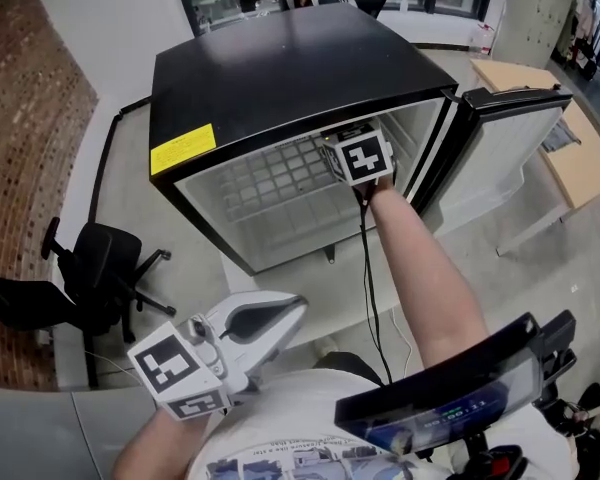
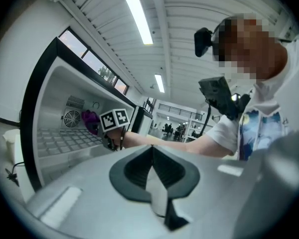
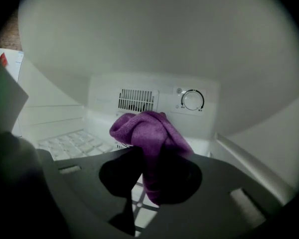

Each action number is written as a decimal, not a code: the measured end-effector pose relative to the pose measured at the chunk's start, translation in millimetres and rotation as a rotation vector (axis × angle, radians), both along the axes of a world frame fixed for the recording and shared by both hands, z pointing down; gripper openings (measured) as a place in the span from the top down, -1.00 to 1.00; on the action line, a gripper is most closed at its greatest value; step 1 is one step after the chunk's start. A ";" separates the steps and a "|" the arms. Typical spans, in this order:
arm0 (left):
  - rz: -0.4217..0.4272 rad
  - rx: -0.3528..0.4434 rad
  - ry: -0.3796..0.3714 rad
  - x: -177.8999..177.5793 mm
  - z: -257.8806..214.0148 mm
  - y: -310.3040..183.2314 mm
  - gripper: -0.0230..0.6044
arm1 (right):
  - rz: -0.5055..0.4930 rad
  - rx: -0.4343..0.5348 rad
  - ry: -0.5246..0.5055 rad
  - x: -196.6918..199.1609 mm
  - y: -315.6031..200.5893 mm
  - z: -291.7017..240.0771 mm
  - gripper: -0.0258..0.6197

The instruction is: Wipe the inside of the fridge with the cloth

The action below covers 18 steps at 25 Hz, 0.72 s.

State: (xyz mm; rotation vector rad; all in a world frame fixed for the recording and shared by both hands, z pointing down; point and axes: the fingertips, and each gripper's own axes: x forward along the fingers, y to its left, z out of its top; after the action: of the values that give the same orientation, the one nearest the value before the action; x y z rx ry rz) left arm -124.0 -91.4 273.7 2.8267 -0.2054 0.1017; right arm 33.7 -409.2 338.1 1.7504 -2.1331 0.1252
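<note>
Cloth [image 3: 149, 143]: purple, bunched, clamped in right gripper [image 3: 149, 183] inside open fridge [image 1: 280, 68], above wire shelf [image 1: 270, 183]. Hung with long axis near vertical, folded top toward rear vent grille [image 3: 136, 100] and thermostat dial [image 3: 193, 100]. Held left gripper [image 1: 295, 308] outside fridge, jaws together, empty. Noted fridge door [image 1: 510, 138] open at right.

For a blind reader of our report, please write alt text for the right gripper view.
The right gripper holds a purple cloth in its jaws inside the white fridge. Behind the cloth are a vent and a dial; a wire shelf lies at the lower left.
</note>
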 end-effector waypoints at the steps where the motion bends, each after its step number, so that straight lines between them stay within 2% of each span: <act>1: -0.002 -0.004 0.000 -1.2 0.4 0.7 0.91 | -0.014 0.000 -0.008 -6.0 0.3 -0.3 0.68; 7: -0.012 -0.013 -0.012 -10.7 4.7 6.0 0.91 | -0.072 -0.017 -0.024 -38.0 -0.6 2.6 0.68; 18: -0.059 -0.011 -0.009 -44.4 -1.7 13.1 0.91 | -0.237 -0.026 -0.110 -126.7 1.4 -4.4 0.68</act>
State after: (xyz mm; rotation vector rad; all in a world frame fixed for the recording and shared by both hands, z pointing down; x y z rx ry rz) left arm -168.4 -78.3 272.0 2.8068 -0.2892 0.1027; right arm -93.0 -407.8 333.7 1.4941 -2.3882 0.1883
